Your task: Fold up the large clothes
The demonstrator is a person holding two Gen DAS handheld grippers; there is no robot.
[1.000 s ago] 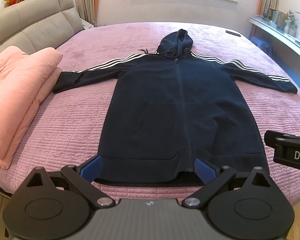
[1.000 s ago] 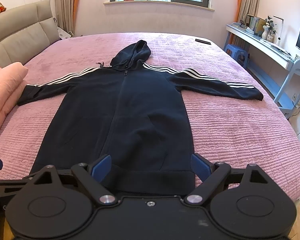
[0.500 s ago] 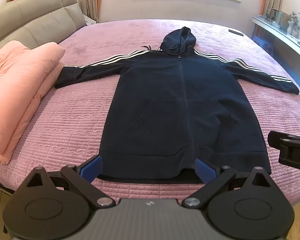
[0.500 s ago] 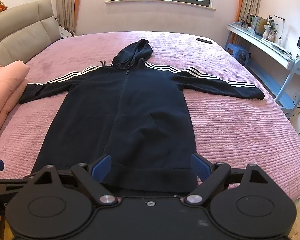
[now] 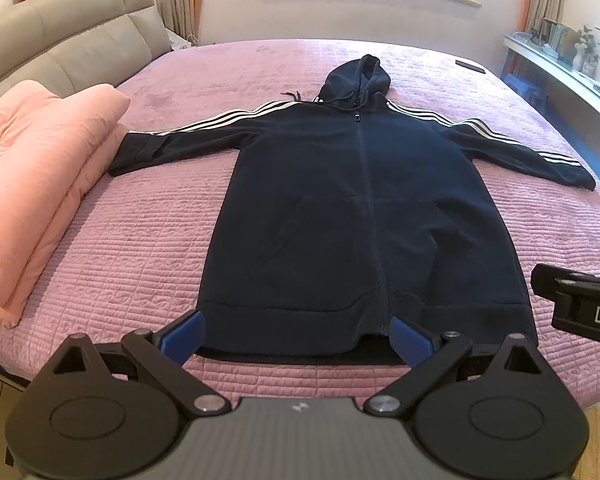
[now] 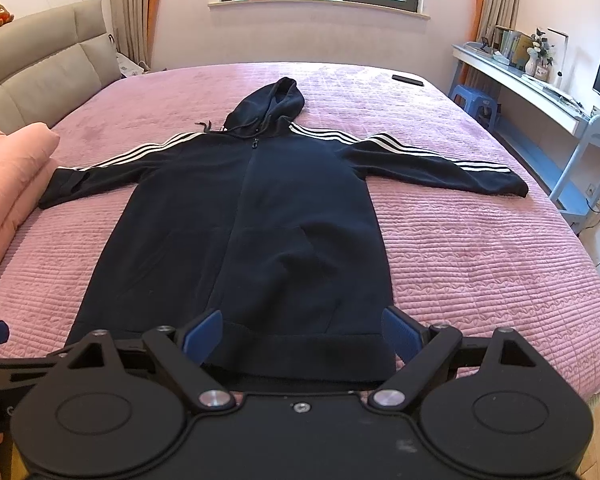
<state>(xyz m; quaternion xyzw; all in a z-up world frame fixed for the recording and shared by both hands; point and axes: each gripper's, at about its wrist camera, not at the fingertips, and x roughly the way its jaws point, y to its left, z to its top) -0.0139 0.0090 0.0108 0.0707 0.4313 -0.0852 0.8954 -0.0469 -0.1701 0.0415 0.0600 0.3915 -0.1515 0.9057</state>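
Observation:
A long dark navy hoodie (image 5: 340,208) with white-striped sleeves lies flat and face up on the pink bed, hood away from me, both sleeves spread out; it also shows in the right wrist view (image 6: 252,232). My left gripper (image 5: 296,336) is open and empty, hovering over the left half of the hem. My right gripper (image 6: 300,332) is open and empty over the right half of the hem. The right gripper's body shows at the right edge of the left wrist view (image 5: 576,300).
A folded pink duvet (image 5: 36,172) lies on the bed's left side by the grey headboard (image 5: 72,36). A dark phone-like object (image 6: 407,79) lies at the bed's far right. A desk (image 6: 540,92) and blue stool (image 6: 476,102) stand to the right.
Both grippers have moved slightly forward and up over the hem, so the hoodie sits a little lower in both views. Both jaws stay open and empty.

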